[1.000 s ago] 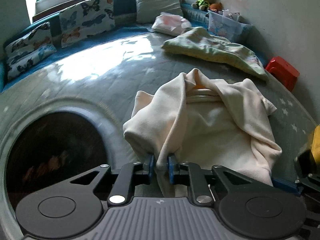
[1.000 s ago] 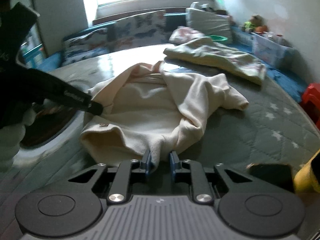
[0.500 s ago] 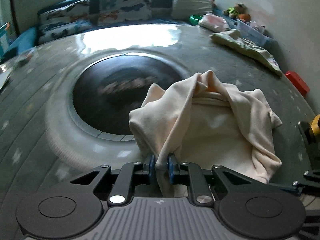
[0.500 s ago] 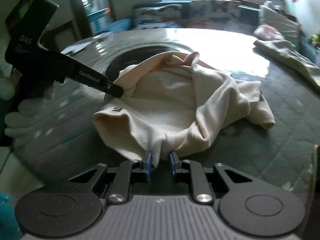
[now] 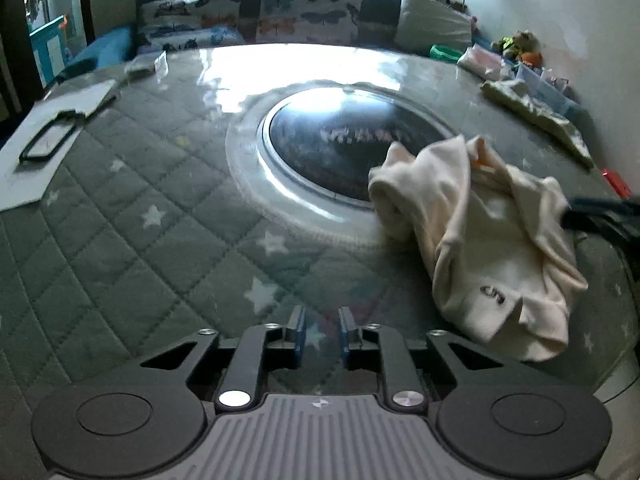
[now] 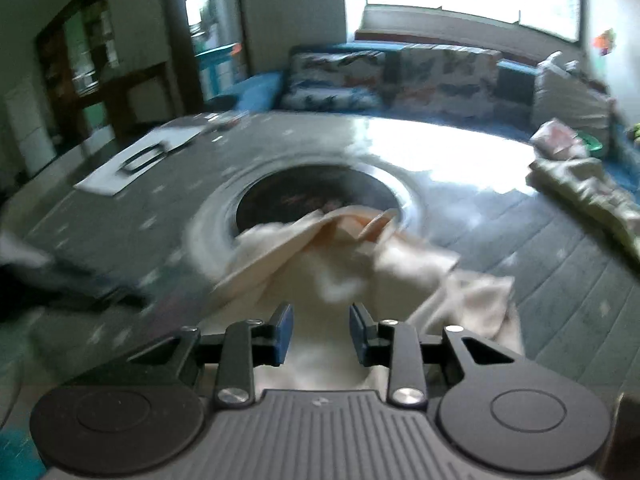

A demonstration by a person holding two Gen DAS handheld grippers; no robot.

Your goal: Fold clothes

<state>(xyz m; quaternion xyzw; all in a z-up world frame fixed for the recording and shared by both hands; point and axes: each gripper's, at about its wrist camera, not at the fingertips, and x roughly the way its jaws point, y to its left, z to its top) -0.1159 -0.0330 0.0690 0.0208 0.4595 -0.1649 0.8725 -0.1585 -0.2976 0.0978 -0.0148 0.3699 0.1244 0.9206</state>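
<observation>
Left claw (image 5: pixel 321 328): jaws spread, nothing between them, only bare quilted surface (image 5: pixel 132 240) underneath. The cream garment (image 5: pixel 476 240) lies crumpled to its right, one heap, small dark mark near the lower hem. Its far edge overlaps the dark round inset (image 5: pixel 344 140) in the middle of the surface.

Right claw (image 6: pixel 320 330): jaws spread, not pinching. The cream garment (image 6: pixel 344 264) sits directly below and ahead of it; frame is motion-blurred, so I cannot tell if the pads touch the cloth. In the left view, the right claw's dark arm shows at the right edge over the garment's far side.

Around it:
- 1 greenish patterned cloth (image 5: pixel 536 116) far right, well apart from the cream one; also seen in the right view (image 6: pixel 588 188).
- 1 pinkish bundle (image 5: pixel 482 64) beyond that, beside a green bowl (image 5: pixel 446 53).
- 2 butterfly-print cushions (image 5: pixel 308 10) plus 1 plain grey cushion (image 5: pixel 434 26) along the back.
- 1 white sheet with a dark rectangular frame (image 5: pixel 46 144) on it, far left.
- 1 red object (image 5: pixel 616 184) at the right edge, partly cut off.
- Soft toy (image 5: pixel 518 46) in the far right corner, small and unclear.

Nothing sits between either claw and the garment.
</observation>
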